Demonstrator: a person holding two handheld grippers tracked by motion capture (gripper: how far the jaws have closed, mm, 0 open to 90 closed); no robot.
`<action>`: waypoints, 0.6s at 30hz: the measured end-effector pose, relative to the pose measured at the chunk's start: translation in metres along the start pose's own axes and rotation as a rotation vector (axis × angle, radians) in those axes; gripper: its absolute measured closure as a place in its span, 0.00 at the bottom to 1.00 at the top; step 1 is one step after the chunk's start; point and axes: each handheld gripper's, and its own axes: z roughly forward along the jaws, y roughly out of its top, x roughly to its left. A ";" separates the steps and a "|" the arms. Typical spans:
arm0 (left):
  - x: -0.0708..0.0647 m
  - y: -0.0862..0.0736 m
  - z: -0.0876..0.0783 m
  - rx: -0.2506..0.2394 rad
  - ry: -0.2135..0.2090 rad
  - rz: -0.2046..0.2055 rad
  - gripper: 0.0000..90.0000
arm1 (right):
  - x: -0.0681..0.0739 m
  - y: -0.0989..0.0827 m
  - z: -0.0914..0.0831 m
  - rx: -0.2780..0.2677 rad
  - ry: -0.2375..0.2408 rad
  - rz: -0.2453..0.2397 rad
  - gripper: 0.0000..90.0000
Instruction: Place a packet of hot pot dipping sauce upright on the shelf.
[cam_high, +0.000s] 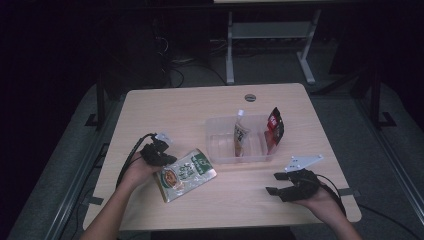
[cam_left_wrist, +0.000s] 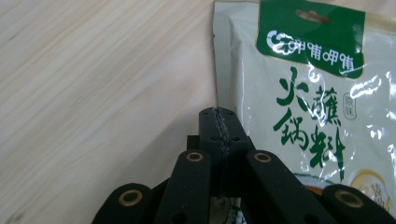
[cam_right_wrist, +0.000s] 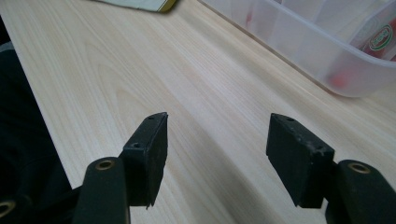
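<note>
A white and green sauce pouch (cam_high: 185, 172) lies at the table's front left, its green header pointing toward the tub. In the left gripper view the pouch (cam_left_wrist: 303, 93) shows large green characters. My left gripper (cam_high: 162, 159) sits at the pouch's near left corner. Its jaws (cam_left_wrist: 219, 114) are pressed together right on the pouch's side edge, and part of the pouch shows beneath them. My right gripper (cam_high: 272, 183) hovers low over bare wood at the front right. It (cam_right_wrist: 217, 140) stands open with nothing between its pads.
A clear plastic tub (cam_high: 215, 150) stands mid-table, and its wall (cam_right_wrist: 327, 60) shows ahead of the right gripper. Inside it are a spouted brown pouch (cam_high: 241, 135) and a red and black packet (cam_high: 274, 127). A round grommet (cam_high: 250, 97) sits near the far edge.
</note>
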 end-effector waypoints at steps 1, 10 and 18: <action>-0.003 0.002 0.001 0.005 -0.011 0.011 1.00 | 0.000 0.000 0.000 0.003 -0.003 -0.002 0.42; -0.037 0.001 0.005 -0.008 -0.081 0.043 1.00 | 0.000 0.000 -0.001 0.004 -0.005 -0.002 0.42; -0.053 -0.001 -0.002 -0.028 -0.070 0.092 0.99 | 0.001 0.000 0.000 0.006 -0.004 -0.005 0.42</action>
